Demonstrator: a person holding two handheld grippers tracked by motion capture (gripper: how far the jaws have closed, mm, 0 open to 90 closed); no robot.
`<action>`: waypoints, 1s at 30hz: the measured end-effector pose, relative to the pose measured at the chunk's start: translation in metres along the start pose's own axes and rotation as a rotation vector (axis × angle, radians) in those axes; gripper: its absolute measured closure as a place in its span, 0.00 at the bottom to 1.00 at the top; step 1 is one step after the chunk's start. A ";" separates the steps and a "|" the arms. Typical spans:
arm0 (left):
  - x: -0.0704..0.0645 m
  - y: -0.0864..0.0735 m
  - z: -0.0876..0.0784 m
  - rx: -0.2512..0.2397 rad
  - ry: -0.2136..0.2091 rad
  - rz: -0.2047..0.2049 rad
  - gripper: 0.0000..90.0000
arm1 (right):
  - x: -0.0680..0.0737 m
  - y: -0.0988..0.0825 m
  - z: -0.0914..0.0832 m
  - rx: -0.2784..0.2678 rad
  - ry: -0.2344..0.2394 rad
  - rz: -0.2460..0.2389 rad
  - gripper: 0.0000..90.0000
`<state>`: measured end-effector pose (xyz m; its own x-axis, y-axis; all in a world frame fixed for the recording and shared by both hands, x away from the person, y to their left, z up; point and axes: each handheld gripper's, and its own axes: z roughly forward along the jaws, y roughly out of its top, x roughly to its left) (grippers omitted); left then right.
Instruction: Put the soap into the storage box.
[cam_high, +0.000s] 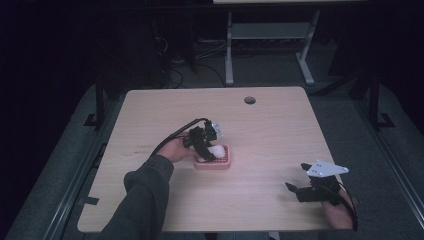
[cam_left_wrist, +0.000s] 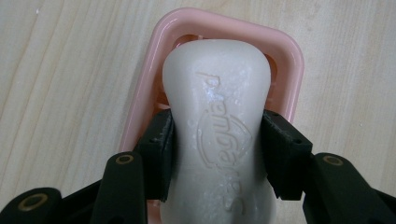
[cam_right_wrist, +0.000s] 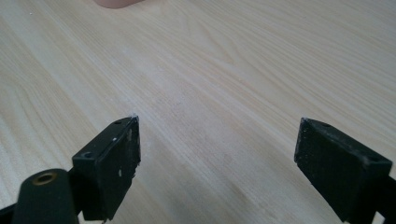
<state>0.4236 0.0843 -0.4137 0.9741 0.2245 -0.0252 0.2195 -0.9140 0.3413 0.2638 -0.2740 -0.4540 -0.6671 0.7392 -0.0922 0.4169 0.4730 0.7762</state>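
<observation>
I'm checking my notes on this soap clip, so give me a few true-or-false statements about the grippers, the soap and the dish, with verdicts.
1. The left gripper is clamped on the white soap bar. True.
2. The soap is over a blue dish. False: the soap dish is pink.
3. The right gripper holds a sponge. False: its jaws stand wide apart with nothing between them, over bare table.
4. The soap bar has raised lettering on its face. True.
5. The right gripper is beside the dish. False: it is far off, near the table's front right corner.

Waxy soap (cam_left_wrist: 219, 126), glossy plastic dish (cam_left_wrist: 289, 60)
</observation>
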 end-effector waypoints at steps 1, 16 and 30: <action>0.000 0.000 0.000 0.001 0.002 -0.001 0.54 | 0.000 0.000 0.000 0.000 0.000 0.000 0.15; 0.002 0.000 0.006 0.027 0.004 -0.006 0.54 | 0.000 0.000 0.001 0.005 0.003 -0.005 0.15; 0.000 0.001 0.007 0.027 0.022 0.004 0.54 | 0.001 0.001 0.002 0.006 0.008 -0.013 0.15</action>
<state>0.4241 0.0810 -0.4195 0.9737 0.2280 -0.0032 0.2173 -0.9237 0.3157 0.2647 -0.2719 -0.4540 -0.6772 0.7294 -0.0969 0.4123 0.4852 0.7711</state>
